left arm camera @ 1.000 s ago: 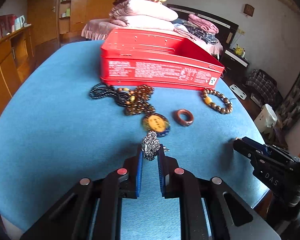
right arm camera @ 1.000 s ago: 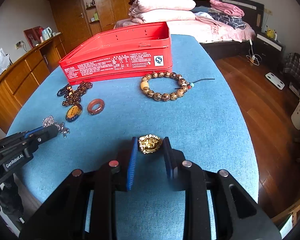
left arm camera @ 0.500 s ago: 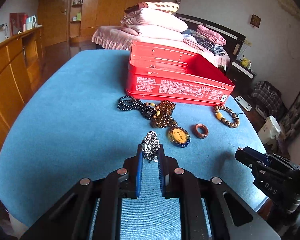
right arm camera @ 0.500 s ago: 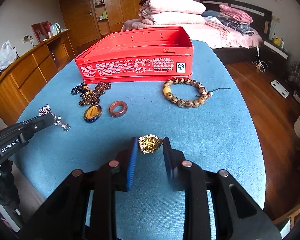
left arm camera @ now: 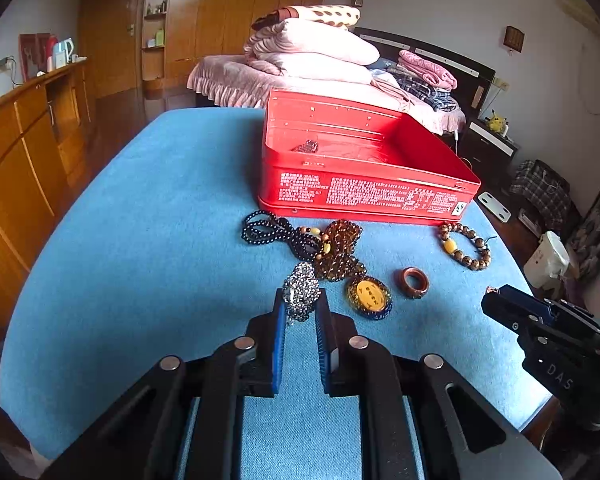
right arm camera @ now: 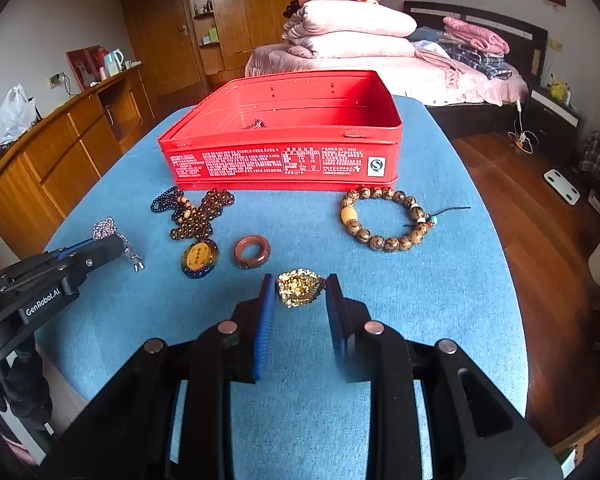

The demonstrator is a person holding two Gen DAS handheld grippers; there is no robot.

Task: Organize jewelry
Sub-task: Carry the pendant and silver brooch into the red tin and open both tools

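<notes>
Jewelry lies spread on a blue-covered desk [right arm camera: 440,300] in front of an open red tin [right arm camera: 284,160], which stands at the far middle of the desk with its printed side wall facing the cameras. A small dark piece [left arm camera: 309,146] rests on the tin's floor near its far left corner.

The left gripper [left arm camera: 300,308] has its fingers nearly closed on a silver sparkly chain bundle [left arm camera: 301,291], pinched between the blue pads and raised off the cloth; in the right wrist view a strand of it [right arm camera: 134,258] dangles below the fingertips at the left edge of the desk. The right gripper [right arm camera: 300,294] has its fingers closed on a gold ornament [right arm camera: 300,288], a wider grip, with the piece clamped at the tips above the near middle of the desk.

Between the grippers and the tin lie four loose pieces. A dark bead necklace [right arm camera: 168,200] is tangled with an amber bead necklace [right arm camera: 204,216] just in front of the tin's left end, and an oval yellow pendant [right arm camera: 199,258] lies at the near end of that tangle. A reddish-brown ring [right arm camera: 252,251] sits just right of the pendant. A wooden bead bracelet [right arm camera: 388,220] with one yellow bead lies in front of the tin's right corner, well apart from the ring.
</notes>
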